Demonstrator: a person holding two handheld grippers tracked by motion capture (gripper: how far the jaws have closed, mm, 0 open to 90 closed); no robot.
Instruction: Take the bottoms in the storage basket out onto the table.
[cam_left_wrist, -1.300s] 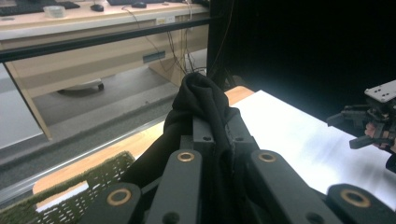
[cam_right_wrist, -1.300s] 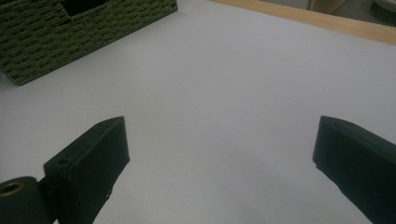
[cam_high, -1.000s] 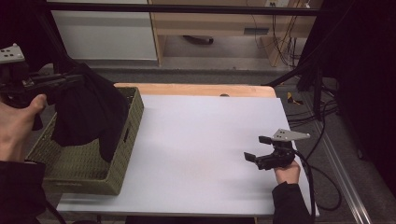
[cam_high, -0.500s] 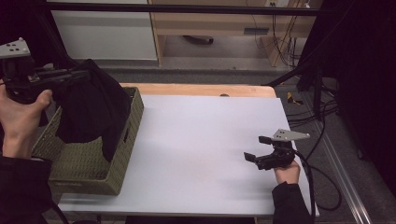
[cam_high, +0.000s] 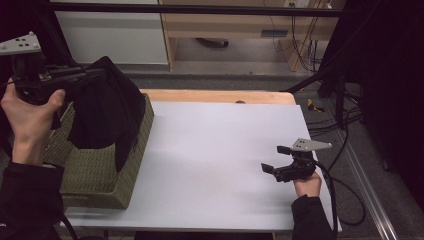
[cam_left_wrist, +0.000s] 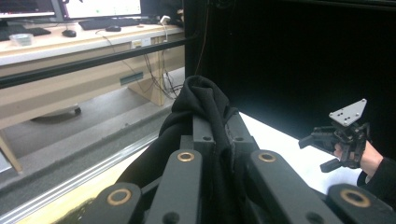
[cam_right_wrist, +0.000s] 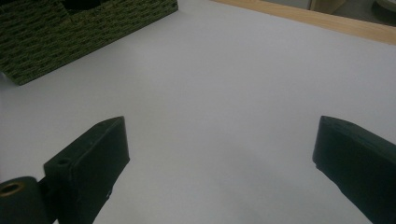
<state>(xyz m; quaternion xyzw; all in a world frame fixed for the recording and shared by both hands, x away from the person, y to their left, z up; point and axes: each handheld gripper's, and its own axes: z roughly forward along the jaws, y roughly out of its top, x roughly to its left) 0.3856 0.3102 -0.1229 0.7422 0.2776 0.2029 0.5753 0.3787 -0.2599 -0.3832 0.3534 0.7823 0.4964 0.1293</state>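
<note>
Item 1, your left gripper: raised at about 10 o'clock over the table, jaws clamped together on a black garment. In the left gripper view the cloth bunches up over and between the jaw tips.

Item 2, black garment: pinched near its top and hanging in folds; its lower part drapes over the near-right wall of the basket, with one tail falling down the outside of that wall.

Item 3, green woven basket: rectangular, standing at 9 o'clock on the table, along its left edge. Its corner shows at 11 o'clock in the right gripper view.

Item 4, your right gripper: low over the table at about 4 o'clock, jaws spread wide apart, nothing between them but bare tabletop. It points toward the basket, well apart from it.

Item 5, white tabletop: a wooden strip runs along its far edge.
</note>
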